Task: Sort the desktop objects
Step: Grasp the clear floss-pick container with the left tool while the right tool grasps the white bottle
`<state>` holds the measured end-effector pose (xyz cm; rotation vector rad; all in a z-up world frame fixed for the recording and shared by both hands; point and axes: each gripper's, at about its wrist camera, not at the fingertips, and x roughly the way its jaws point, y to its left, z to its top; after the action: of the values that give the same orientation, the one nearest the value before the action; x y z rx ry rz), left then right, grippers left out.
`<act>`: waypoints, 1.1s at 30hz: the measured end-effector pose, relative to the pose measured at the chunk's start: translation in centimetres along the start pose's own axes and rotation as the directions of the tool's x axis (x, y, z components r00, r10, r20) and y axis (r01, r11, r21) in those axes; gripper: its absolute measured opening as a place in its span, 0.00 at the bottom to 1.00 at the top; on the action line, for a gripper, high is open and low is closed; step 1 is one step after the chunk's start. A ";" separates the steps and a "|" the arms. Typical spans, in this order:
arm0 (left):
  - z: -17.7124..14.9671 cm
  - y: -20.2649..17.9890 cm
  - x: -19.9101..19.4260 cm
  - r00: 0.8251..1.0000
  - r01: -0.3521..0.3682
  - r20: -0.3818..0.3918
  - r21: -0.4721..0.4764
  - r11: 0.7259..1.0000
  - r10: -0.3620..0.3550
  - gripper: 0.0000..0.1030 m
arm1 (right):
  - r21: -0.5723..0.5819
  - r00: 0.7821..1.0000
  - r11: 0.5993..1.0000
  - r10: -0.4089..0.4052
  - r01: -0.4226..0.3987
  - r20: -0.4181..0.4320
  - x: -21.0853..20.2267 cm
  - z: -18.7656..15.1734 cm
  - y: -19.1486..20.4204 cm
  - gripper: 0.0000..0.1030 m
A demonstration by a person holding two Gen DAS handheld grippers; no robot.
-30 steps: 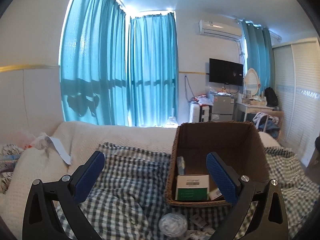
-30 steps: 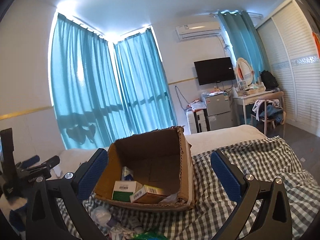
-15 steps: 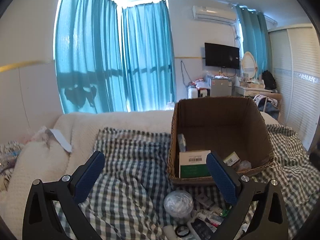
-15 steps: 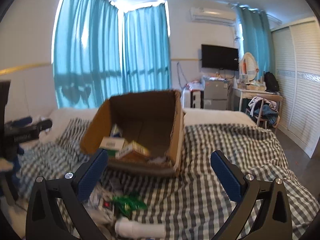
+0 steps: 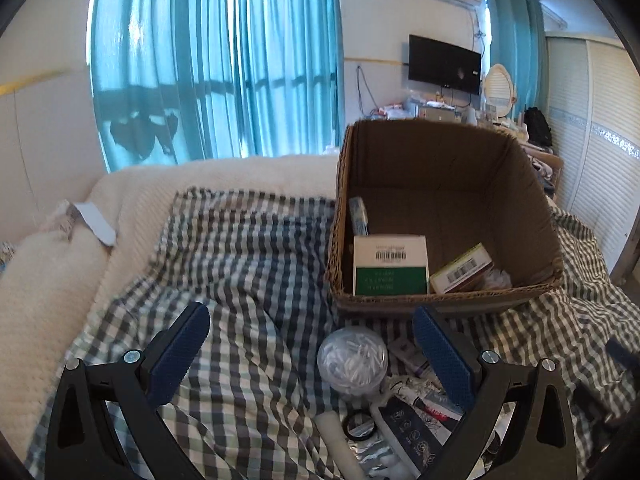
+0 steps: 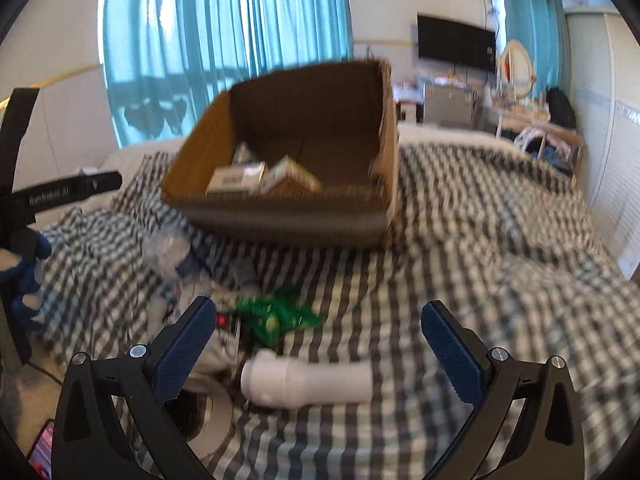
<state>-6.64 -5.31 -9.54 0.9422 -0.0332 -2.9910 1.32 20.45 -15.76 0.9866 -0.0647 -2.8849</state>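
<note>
Left gripper [image 5: 310, 354] and right gripper [image 6: 316, 340] are held wide apart, nothing gripped. Cardboard box [image 5: 516, 216] is set on checked cloth [image 5: 248, 264]; small boxes inside. White tube [image 6: 308, 382] lies between right fingers, possibly untouched; view blurred.

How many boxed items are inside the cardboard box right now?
3. A green-and-white box at the front, a tan box to its right, and a slim blue-white carton upright against the left wall. Something crumpled and white sits beside the tan box; smaller items may be hidden.
</note>
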 end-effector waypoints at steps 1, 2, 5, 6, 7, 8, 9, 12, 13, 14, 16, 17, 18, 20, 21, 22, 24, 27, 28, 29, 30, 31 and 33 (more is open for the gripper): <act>-0.2 0.1 0.4 1.000 0.007 -0.012 -0.008 1.000 -0.007 1.00 | -0.003 1.000 1.000 -0.006 0.006 -0.012 0.4 -0.3 0.2 1.00; -0.4 0.2 0.8 1.000 0.014 -0.026 -0.016 1.000 -0.015 1.00 | -0.008 1.000 1.000 -0.014 0.014 -0.025 0.8 -0.5 0.3 1.00; -0.9 0.1 1.7 0.998 0.027 -0.048 -0.020 0.999 -0.028 1.00 | -0.006 0.998 1.000 -0.025 0.025 -0.062 1.6 -0.9 0.3 1.00; -1.1 0.0 2.0 0.998 0.031 -0.057 -0.020 0.999 -0.032 1.00 | 0.003 0.997 1.000 -0.022 0.023 -0.078 1.9 -1.1 0.2 1.00; -1.3 -0.1 2.3 0.997 0.035 -0.066 -0.019 0.999 -0.036 1.00 | 0.013 0.995 1.000 -0.019 0.021 -0.093 2.3 -1.3 0.0 1.00; -1.5 -0.3 2.7 0.996 0.041 -0.080 -0.016 0.999 -0.042 1.00 | 0.029 0.993 0.999 -0.013 0.016 -0.114 2.6 -1.6 -0.2 1.00; -1.7 -0.4 3.0 0.995 0.043 -0.090 -0.013 0.999 -0.044 1.00 | 0.043 0.992 0.999 0.001 0.005 -0.126 2.8 -2.0 -0.3 1.00; -2.5 -0.9 4.2 0.990 0.039 -0.133 0.012 0.999 -0.037 1.00 | 0.069 0.985 0.997 0.042 -0.031 -0.168 3.8 -2.7 -0.4 1.00; -2.9 -1.0 4.7 0.988 0.043 -0.149 0.020 0.999 -0.040 1.00 | 0.064 0.983 0.997 0.048 -0.038 -0.178 4.1 -2.9 -0.3 1.00; -3.4 -1.2 5.3 0.984 0.054 -0.169 0.023 0.998 -0.049 1.00 | 0.056 0.981 0.998 0.050 -0.040 -0.187 4.4 -3.1 -0.1 1.00; -4.0 -1.2 6.4 0.978 0.065 -0.199 0.015 0.998 -0.061 1.00 | 0.045 0.979 0.998 0.047 -0.039 -0.200 4.8 -3.5 0.2 1.00; -4.3 -1.2 6.9 0.974 0.075 -0.214 0.009 0.997 -0.071 1.00 | 0.043 0.977 0.998 0.047 -0.038 -0.209 5.0 -3.6 0.2 1.00; -4.3 -1.3 7.2 0.973 0.079 -0.219 0.009 0.997 -0.075 1.00 | 0.044 0.974 0.998 0.049 -0.041 -0.221 5.4 -3.8 0.2 1.00; -4.4 -1.5 7.6 0.972 0.086 -0.219 0.012 0.996 -0.081 1.00 | 0.048 0.966 0.998 0.057 -0.047 -0.253 6.4 -4.2 0.3 1.00; -4.4 -1.7 7.8 0.972 0.089 -0.220 0.014 0.996 -0.084 1.00 | 0.051 0.962 0.998 0.056 -0.043 -0.268 6.8 -4.3 0.2 1.00; -4.3 -1.8 8.0 0.971 0.091 -0.223 0.016 0.996 -0.085 1.00 | 0.054 0.959 0.998 0.054 -0.040 -0.279 7.1 -4.5 0.1 1.00; -4.4 -2.1 8.8 0.968 0.088 -0.238 0.026 0.996 -0.080 1.00 | 0.061 0.957 0.997 0.055 -0.039 -0.286 7.6 -4.6 -0.1 1.00; -4.5 -2.4 10.1 0.962 0.088 -0.261 0.029 0.996 -0.077 1.00 | 0.055 0.954 0.998 0.045 -0.030 -0.297 8.3 -4.7 -0.1 1.00; -4.5 -2.4 10.5 0.960 0.091 -0.269 0.027 0.995 -0.081 1.00 | 0.048 0.953 0.999 0.038 -0.025 -0.301 8.6 -4.8 0.0 1.00; -4.6 -2.4 10.9 0.958 0.092 -0.276 0.025 0.995 -0.081 0.99 | 0.038 0.952 0.999 0.030 -0.020 -0.303 8.9 -5.0 0.1 1.00; -4.7 -2.4 11.3 0.956 0.086 -0.283 0.026 0.996 -0.075 0.98 | 0.021 0.954 1.000 0.023 -0.017 -0.300 9.2 -5.1 0.2 1.00; -4.9 -2.4 11.6 0.955 0.079 -0.290 0.030 0.996 -0.067 0.96 | -0.005 0.955 1.000 0.010 -0.012 -0.295 9.6 -5.3 0.5 1.00; -5.4 -2.6 12.4 0.948 0.087 -0.310 0.037 0.996 -0.071 0.89 | -0.046 0.954 0.999 -0.015 0.001 -0.299 10.4 -5.6 0.9 1.00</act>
<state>-13.75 -2.92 -21.13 1.4383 -0.0699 -2.8847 -3.36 18.46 -26.46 1.4041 0.0260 -2.6930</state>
